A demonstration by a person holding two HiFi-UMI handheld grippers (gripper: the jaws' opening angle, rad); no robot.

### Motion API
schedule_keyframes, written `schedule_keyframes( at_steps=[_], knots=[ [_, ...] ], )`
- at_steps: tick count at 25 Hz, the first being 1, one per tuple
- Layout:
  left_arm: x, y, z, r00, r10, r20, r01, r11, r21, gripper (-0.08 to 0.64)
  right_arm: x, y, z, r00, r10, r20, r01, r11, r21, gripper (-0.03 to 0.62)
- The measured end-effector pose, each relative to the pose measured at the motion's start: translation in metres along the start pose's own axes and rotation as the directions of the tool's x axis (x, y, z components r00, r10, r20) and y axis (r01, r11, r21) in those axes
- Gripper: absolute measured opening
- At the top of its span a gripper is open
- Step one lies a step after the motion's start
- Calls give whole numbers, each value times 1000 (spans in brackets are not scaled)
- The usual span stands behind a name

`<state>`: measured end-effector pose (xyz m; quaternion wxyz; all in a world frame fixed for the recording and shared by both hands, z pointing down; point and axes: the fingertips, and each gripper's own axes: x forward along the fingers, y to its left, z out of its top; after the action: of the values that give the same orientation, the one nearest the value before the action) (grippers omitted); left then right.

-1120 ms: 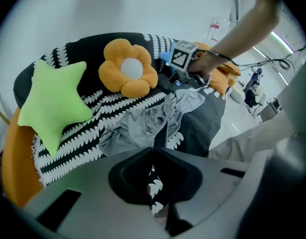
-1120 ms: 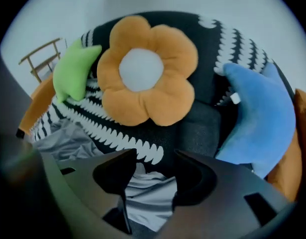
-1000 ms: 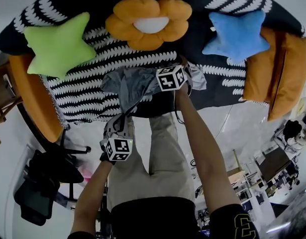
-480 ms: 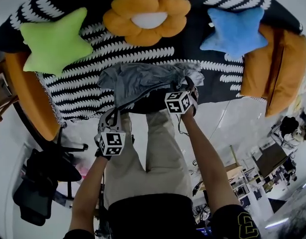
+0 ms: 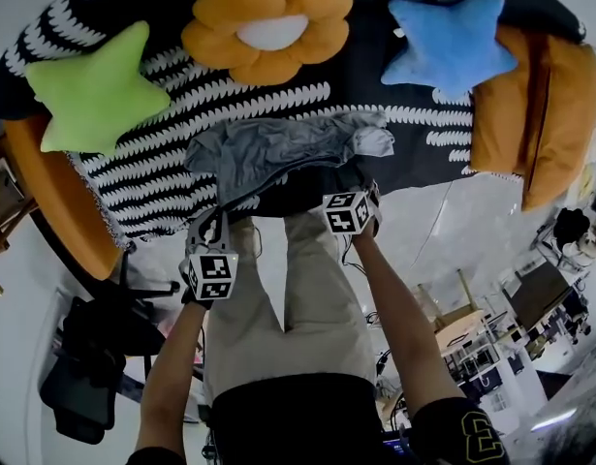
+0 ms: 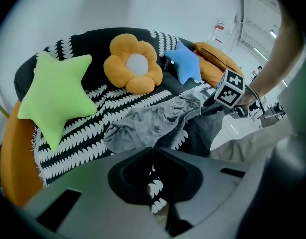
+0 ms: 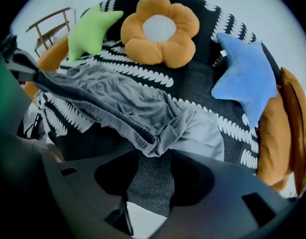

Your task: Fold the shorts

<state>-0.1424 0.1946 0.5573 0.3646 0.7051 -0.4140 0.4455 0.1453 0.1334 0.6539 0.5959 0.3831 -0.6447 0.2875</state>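
Note:
The grey shorts (image 5: 278,148) lie crumpled across the black-and-white patterned blanket (image 5: 133,182) on the sofa seat. In the left gripper view the shorts (image 6: 153,126) bunch right beyond the jaws. My left gripper (image 5: 215,223) is at the sofa's front edge, shut on the shorts' near-left edge, and a taut strip of cloth (image 7: 68,91) runs toward it. My right gripper (image 5: 360,194) hovers at the front edge below the shorts' right end. Its jaws are closing, with only dark sofa fabric (image 7: 153,178) showing between them. A folded corner of the shorts (image 7: 155,146) lies just past the tips.
Green star cushion (image 5: 89,90), orange flower cushion (image 5: 268,32) and blue star cushion (image 5: 448,42) sit along the sofa back. Orange bolsters (image 5: 530,114) flank the ends. The person's legs (image 5: 298,298) stand against the sofa front. A black chair (image 5: 84,356) stands at lower left.
My right gripper has drawn back from over the shorts to the sofa's front edge. The shorts now lie spread wider across the blanket. The left gripper has hardly moved.

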Motion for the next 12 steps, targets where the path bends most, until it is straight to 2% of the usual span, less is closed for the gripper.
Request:
schedule_keyframes(
  at_steps=[4, 7, 9, 12],
  knots=[
    [3, 0, -4, 1000, -4, -18, 4, 1000, 7, 28, -11, -11, 20, 996, -43, 82, 28, 983, 183, 195],
    [7, -2, -5, 1000, -5, -22, 5, 1000, 6, 28, -1, -17, 18, 999, -4, 42, -11, 942, 335, 162],
    [6, -4, -5, 1000, -6, -25, 6, 1000, 3, 26, 7, -19, 12, 999, 44, 19, -47, 881, 470, 140],
    [7, -6, -8, 999, -11, -30, 11, 1000, 5, 28, 14, -19, 6, 995, 96, 12, -81, 751, 655, 114]
  ],
)
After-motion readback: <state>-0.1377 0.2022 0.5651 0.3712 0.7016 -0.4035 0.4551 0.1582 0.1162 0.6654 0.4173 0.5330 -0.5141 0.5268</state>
